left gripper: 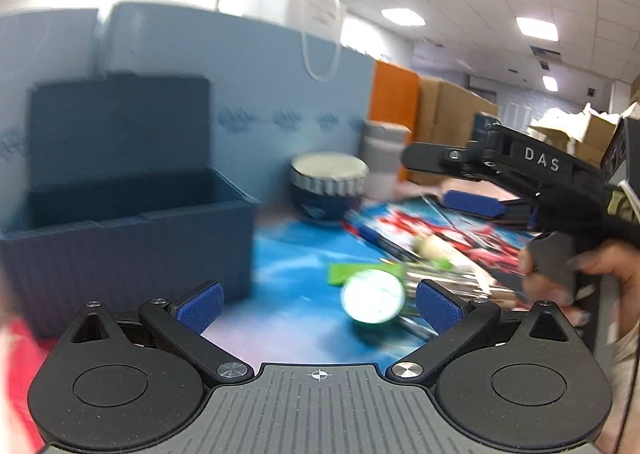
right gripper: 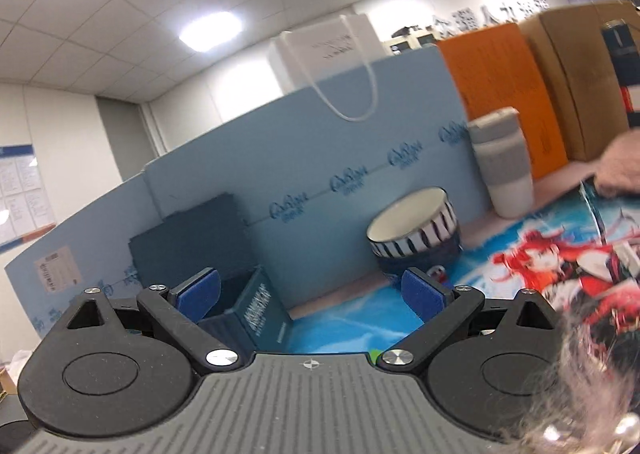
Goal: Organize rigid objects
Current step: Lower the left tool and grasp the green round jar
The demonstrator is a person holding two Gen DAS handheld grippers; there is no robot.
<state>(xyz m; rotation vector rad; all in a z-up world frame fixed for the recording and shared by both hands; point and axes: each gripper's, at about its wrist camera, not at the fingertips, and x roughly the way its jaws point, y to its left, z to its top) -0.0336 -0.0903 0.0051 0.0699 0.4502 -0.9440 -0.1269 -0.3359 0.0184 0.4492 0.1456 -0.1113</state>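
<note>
Jaws of left gripper [left gripper: 318, 304] and right gripper [right gripper: 312, 294] stand wide apart, holding nothing.

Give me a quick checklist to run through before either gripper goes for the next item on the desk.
1. Left gripper empty: ok, jaws wide apart, nothing between the pads.
2. Right gripper empty: ok, jaws wide apart, nothing between them.
3. Dark blue box ready to receive: ok, lid stands up and the top is open; its contents cannot be seen.
4. Next item identified: cannot tell, the round white object with a green rim and the clutter beside it are too blurred.
5. Bowl out of the way: ok, it stands upright near the blue partition, apart from the box.
6. View steady enough to aim: not ok, the left wrist view is smeared.
</note>
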